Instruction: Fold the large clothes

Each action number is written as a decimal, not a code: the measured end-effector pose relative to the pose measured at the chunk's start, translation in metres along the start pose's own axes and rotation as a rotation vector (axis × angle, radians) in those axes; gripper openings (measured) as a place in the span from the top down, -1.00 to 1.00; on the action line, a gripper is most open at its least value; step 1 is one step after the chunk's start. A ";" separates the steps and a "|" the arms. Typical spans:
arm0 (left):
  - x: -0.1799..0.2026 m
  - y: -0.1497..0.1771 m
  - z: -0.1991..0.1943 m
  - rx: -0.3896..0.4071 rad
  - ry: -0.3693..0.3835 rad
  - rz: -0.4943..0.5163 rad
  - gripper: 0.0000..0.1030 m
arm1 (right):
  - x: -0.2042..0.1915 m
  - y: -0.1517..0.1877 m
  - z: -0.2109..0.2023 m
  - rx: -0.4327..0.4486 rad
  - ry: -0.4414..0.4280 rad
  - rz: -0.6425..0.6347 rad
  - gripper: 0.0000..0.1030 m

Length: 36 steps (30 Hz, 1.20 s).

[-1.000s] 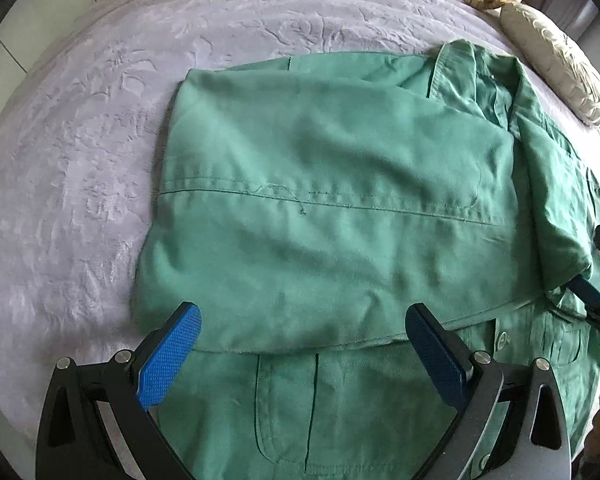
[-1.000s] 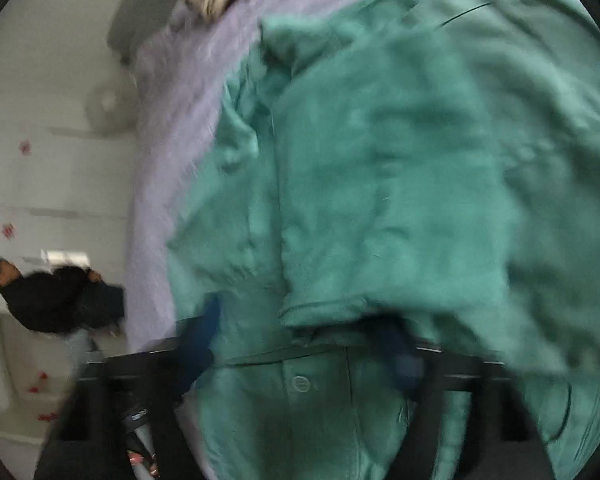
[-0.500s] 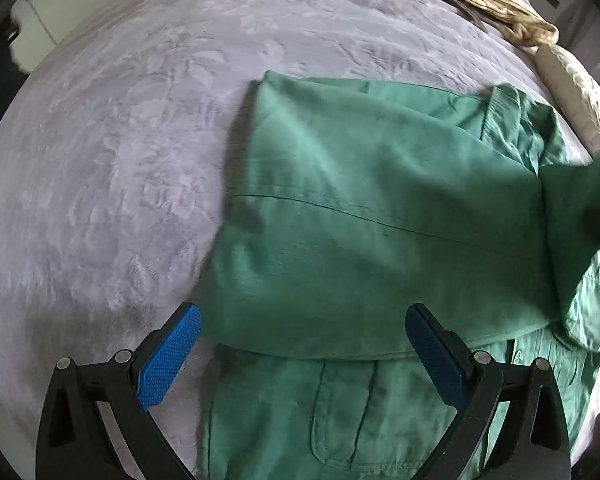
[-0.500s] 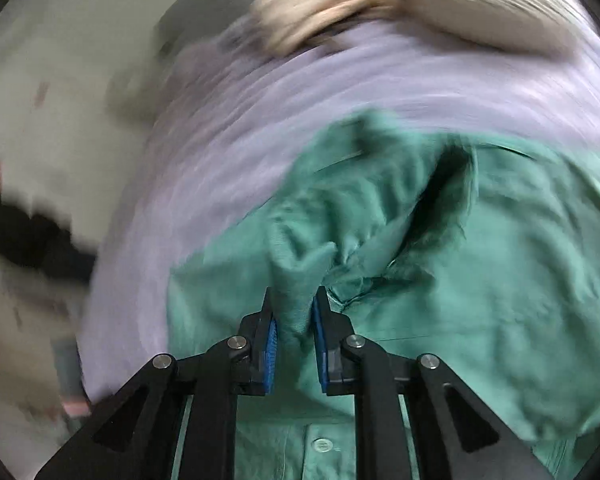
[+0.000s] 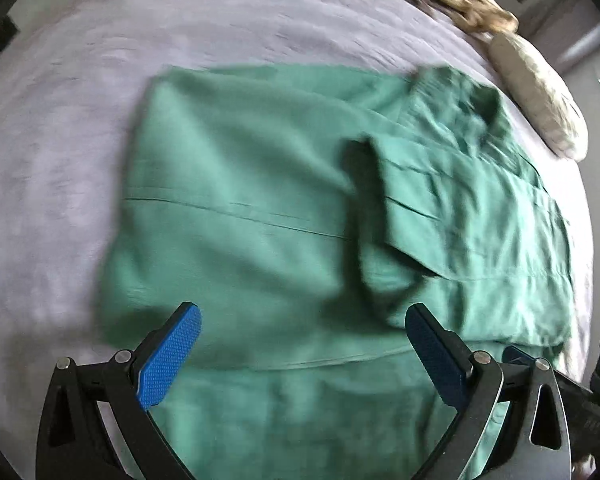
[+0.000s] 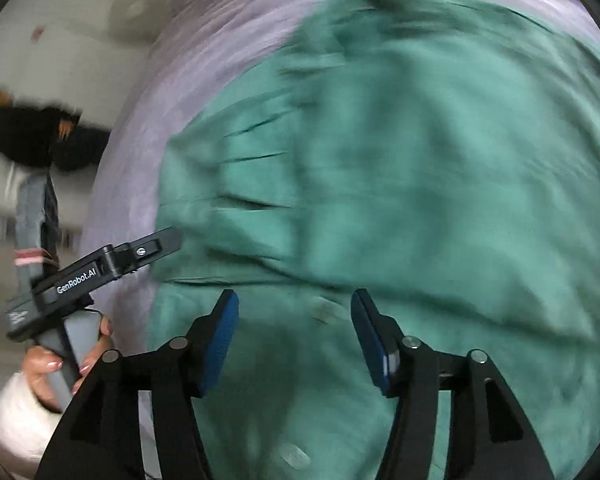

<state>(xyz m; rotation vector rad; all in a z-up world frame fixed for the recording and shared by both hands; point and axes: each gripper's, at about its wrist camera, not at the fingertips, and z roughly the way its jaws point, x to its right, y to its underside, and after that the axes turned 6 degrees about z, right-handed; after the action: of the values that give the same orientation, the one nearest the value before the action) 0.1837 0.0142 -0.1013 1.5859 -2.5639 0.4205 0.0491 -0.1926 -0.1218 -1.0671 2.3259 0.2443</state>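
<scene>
- Folding goes best now by squaring the sleeve just laid across the green shirt (image 5: pixel 260 216), which lies mid-frame on the lilac bedspread (image 5: pixel 60 160).
- Right gripper (image 6: pixel 294 332) has just been opening; its jaws stand apart with nothing between them.
- Left gripper (image 5: pixel 302 350) hovers wide and empty.
- Beige pillow (image 5: pixel 540 92) at upper right lies clear of the shirt.

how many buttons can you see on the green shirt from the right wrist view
2. One button sits on the green shirt between the right gripper fingers; another button lies lower, near the bottom edge. Blur and folds may hide more.
</scene>
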 end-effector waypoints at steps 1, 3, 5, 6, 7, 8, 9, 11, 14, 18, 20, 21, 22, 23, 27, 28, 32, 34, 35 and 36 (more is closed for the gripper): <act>0.005 -0.001 0.003 -0.010 0.018 0.007 -0.99 | 0.021 0.002 -0.013 0.017 -0.010 0.068 -0.24; 0.021 -0.004 0.016 -0.036 0.072 0.028 -0.99 | 0.067 0.009 -0.041 0.073 -0.023 0.215 -0.24; 0.032 -0.005 0.022 -0.039 0.081 0.045 -0.95 | 0.101 0.012 -0.062 0.127 -0.036 0.327 -0.28; 0.037 -0.008 0.025 -0.035 0.069 0.056 -0.57 | 0.116 0.017 -0.072 0.148 -0.039 0.368 -0.32; 0.041 -0.009 0.028 -0.043 0.050 0.067 -0.09 | 0.130 0.021 -0.081 0.175 -0.047 0.417 -0.33; 0.045 -0.016 0.033 -0.049 0.045 0.073 0.07 | 0.146 0.022 -0.089 0.199 -0.064 0.463 -0.33; 0.046 -0.020 0.033 -0.043 0.034 0.068 0.20 | 0.159 0.023 -0.095 0.225 -0.095 0.510 -0.33; 0.045 -0.026 0.027 -0.022 0.023 0.069 0.48 | 0.182 0.021 -0.106 0.276 -0.152 0.589 -0.33; 0.041 -0.032 0.018 0.003 0.019 0.070 0.49 | 0.201 0.017 -0.120 0.344 -0.194 0.638 0.91; 0.033 -0.034 0.012 -0.010 -0.224 0.093 0.60 | 0.231 0.028 -0.127 0.372 -0.167 0.733 0.94; 0.025 -0.035 -0.002 -0.009 -0.214 0.069 0.59 | 0.249 0.040 -0.119 0.347 -0.257 0.802 0.92; 0.024 -0.036 -0.009 -0.003 -0.205 0.065 0.37 | 0.252 0.042 -0.120 0.346 -0.291 0.815 0.88; 0.026 -0.037 -0.020 0.016 -0.197 0.070 -0.21 | 0.254 0.046 -0.120 0.352 -0.322 0.822 0.88; 0.030 -0.038 -0.029 0.041 -0.198 0.082 -0.50 | 0.252 0.047 -0.116 0.354 -0.344 0.822 0.88; 0.089 -0.061 -0.057 0.144 -0.158 0.248 -0.70 | 0.249 0.050 -0.104 0.351 -0.429 0.831 0.65; 0.109 -0.069 -0.057 0.146 -0.136 0.287 -0.70 | 0.251 0.053 -0.104 0.356 -0.442 0.835 0.59; 0.208 -0.099 -0.043 0.142 -0.043 0.475 -0.70 | 0.256 0.056 -0.103 0.378 -0.478 0.837 0.23; 0.270 -0.113 -0.024 0.135 -0.007 0.589 -0.70 | 0.258 0.055 -0.102 0.379 -0.485 0.836 0.23; 0.293 -0.118 -0.017 0.129 0.001 0.625 -0.70 | 0.257 0.054 -0.101 0.380 -0.493 0.840 0.23; 0.321 -0.124 -0.005 0.113 0.014 0.667 -0.70 | 0.259 0.055 -0.100 0.380 -0.500 0.844 0.23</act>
<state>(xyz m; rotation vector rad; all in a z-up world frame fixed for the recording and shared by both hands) 0.1482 -0.3135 -0.0011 0.6933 -3.0456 0.6258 -0.1686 -0.3599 -0.1882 0.1904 2.0937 0.3157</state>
